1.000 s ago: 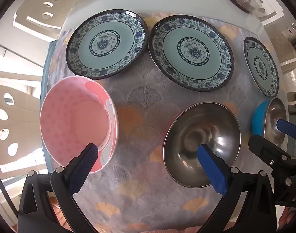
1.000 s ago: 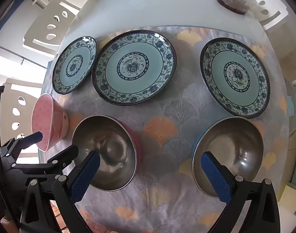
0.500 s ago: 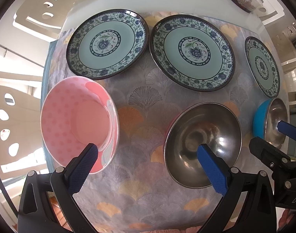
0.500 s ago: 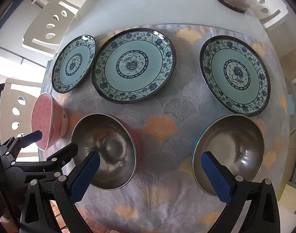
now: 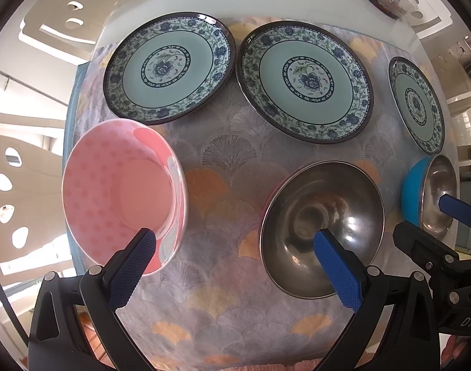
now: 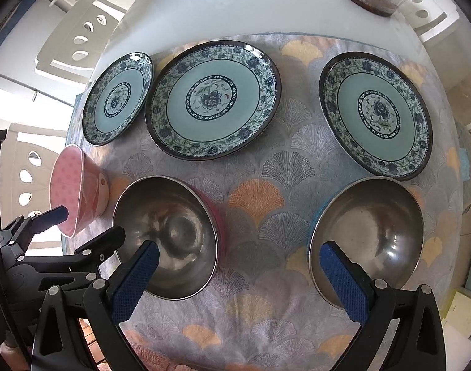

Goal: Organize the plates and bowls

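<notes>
Steel bowls [image 6: 167,235] and floral plates [image 6: 212,99] lie beneath both wide-spread grippers, left [image 5: 235,266] and right [image 6: 238,278], holding nothing

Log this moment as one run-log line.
stage: pre-grasp | left gripper: open, empty | right gripper: open, empty | three blue floral plates, pink bowl, two steel bowls: untouched

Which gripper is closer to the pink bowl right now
Left. The left gripper hangs open with one finger over the pink bowl. The right gripper is open farther right, past the middle steel bowl, between the two steel bowls.
</notes>
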Action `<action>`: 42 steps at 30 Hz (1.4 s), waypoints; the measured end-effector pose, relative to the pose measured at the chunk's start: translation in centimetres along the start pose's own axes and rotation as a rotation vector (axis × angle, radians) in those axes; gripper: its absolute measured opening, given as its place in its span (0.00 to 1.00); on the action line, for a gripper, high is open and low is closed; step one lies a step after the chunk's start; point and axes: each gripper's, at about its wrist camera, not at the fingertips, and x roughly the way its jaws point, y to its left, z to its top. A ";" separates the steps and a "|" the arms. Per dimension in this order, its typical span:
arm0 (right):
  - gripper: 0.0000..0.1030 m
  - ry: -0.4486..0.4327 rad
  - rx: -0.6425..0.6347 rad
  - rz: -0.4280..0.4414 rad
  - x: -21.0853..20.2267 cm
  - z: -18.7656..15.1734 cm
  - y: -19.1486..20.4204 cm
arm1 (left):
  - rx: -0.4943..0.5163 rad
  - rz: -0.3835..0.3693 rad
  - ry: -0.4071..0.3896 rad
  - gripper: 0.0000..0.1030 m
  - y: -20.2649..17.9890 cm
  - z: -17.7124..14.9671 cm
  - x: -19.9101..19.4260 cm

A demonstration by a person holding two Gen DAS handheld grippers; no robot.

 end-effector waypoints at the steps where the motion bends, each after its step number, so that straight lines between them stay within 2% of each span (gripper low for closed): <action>1: 1.00 0.000 -0.001 -0.001 0.0 0.0 0.0 | -0.002 -0.001 0.000 0.99 0.0 0.0 0.0; 42: 1.00 0.010 -0.010 -0.010 -0.2 0.0 0.1 | -0.017 -0.011 0.014 0.99 0.5 -0.4 0.5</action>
